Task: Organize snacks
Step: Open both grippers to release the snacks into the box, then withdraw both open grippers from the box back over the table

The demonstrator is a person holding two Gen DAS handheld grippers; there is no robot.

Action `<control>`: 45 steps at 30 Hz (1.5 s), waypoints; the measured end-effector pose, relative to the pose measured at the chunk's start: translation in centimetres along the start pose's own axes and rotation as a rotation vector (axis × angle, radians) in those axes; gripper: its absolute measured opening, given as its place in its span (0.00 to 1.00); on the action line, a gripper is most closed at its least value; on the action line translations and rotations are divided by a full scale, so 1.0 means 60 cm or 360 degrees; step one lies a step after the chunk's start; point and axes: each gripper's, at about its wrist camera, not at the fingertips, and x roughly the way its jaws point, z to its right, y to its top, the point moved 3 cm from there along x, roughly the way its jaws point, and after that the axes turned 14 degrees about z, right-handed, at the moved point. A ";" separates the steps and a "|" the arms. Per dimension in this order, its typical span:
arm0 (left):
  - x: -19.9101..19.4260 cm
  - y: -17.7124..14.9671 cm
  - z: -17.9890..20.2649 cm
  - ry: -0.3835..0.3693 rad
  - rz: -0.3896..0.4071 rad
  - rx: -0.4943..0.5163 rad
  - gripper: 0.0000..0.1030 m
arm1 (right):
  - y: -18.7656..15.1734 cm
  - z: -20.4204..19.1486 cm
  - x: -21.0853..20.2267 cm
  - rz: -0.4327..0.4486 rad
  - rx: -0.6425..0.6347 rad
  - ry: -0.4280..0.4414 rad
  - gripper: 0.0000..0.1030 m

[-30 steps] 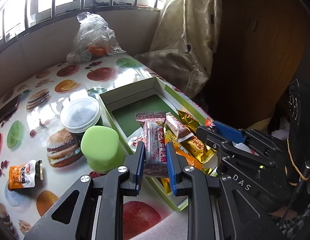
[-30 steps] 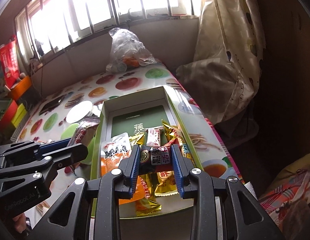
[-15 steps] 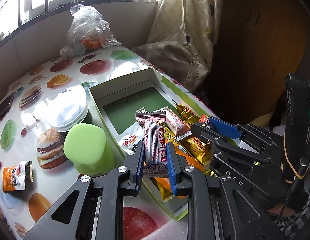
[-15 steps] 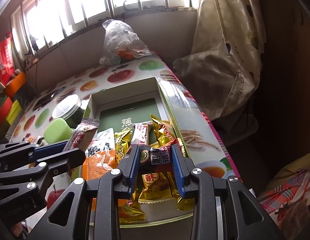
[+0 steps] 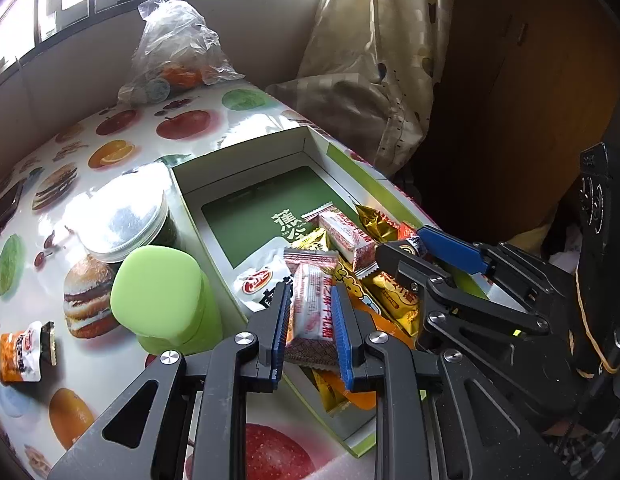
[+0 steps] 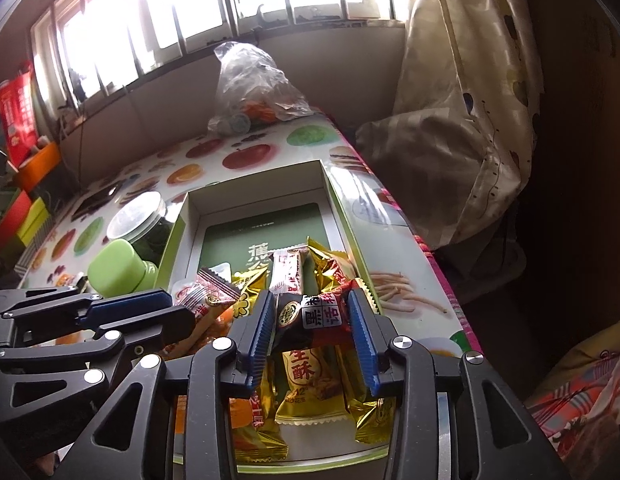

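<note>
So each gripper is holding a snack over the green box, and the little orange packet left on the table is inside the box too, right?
Not quite. The orange packet lies outside the box, on the table left of the green jar, as the left wrist view shows. Both the left gripper and right gripper do hold snacks over the box.

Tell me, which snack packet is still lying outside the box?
The small orange packet on the tablecloth, left of the green container; the others are in the box or held in grippers.
</note>
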 end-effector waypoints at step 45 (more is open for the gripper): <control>-0.172 -0.002 -0.084 0.0289 0.0267 -0.0042 0.42 | 0.030 -0.078 -0.097 0.0150 0.0010 0.0041 0.55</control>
